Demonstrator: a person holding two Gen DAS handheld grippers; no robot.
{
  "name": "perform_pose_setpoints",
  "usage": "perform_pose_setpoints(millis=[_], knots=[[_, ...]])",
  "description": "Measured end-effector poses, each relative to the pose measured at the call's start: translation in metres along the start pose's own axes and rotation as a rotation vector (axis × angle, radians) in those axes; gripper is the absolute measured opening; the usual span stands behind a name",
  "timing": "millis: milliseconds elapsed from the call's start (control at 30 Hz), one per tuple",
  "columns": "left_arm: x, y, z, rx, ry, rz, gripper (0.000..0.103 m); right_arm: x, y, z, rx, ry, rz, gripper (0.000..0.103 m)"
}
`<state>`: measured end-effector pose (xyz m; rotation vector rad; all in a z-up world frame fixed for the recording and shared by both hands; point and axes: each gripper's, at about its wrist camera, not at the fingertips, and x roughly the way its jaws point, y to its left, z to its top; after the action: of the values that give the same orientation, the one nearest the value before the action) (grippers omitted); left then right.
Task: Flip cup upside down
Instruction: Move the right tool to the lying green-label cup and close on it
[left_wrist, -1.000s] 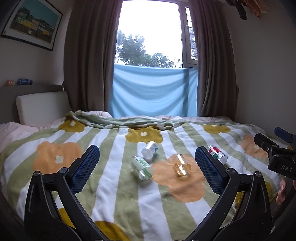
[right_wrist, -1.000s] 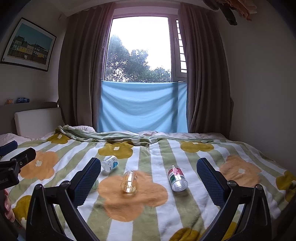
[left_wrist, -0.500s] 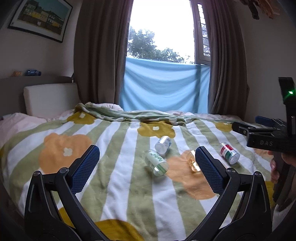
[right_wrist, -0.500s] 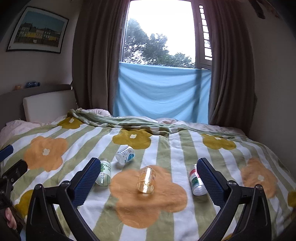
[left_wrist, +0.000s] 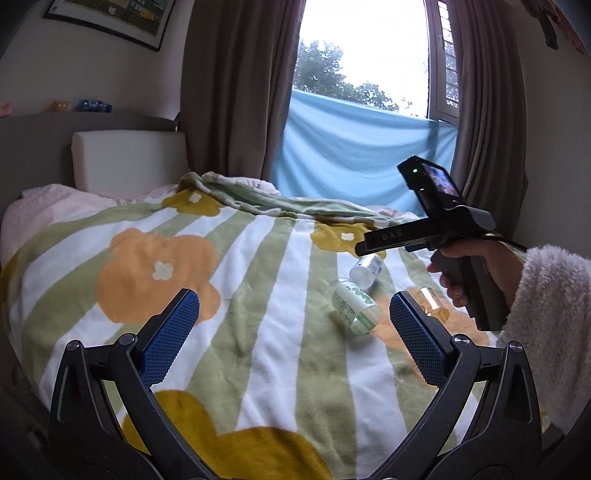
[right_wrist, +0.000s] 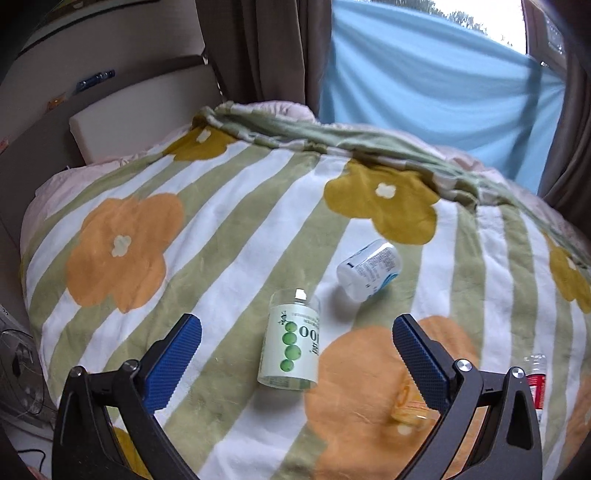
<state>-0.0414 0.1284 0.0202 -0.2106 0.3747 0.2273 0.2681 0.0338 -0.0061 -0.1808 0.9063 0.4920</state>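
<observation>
The clear amber cup (left_wrist: 430, 303) lies on its side on the blanket's (left_wrist: 258, 295) orange flower.

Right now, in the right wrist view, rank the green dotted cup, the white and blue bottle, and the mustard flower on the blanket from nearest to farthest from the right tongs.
1. Green dotted cup: lying on its side between the open right tongs, slightly left of centre.
2. White and blue bottle: farther out, to the right, also on its side.
3. Mustard flower: farthest, printed on the blanket beyond the bottle.
</observation>
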Motion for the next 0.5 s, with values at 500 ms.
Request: perform_pose_setpoints(millis=[500], knots=[[0.029,0.02,-0.016,-0.018,0.081,0.019,0.103,0.131,0.024,0.001,-0.124,0.399,-0.099,0.079]])
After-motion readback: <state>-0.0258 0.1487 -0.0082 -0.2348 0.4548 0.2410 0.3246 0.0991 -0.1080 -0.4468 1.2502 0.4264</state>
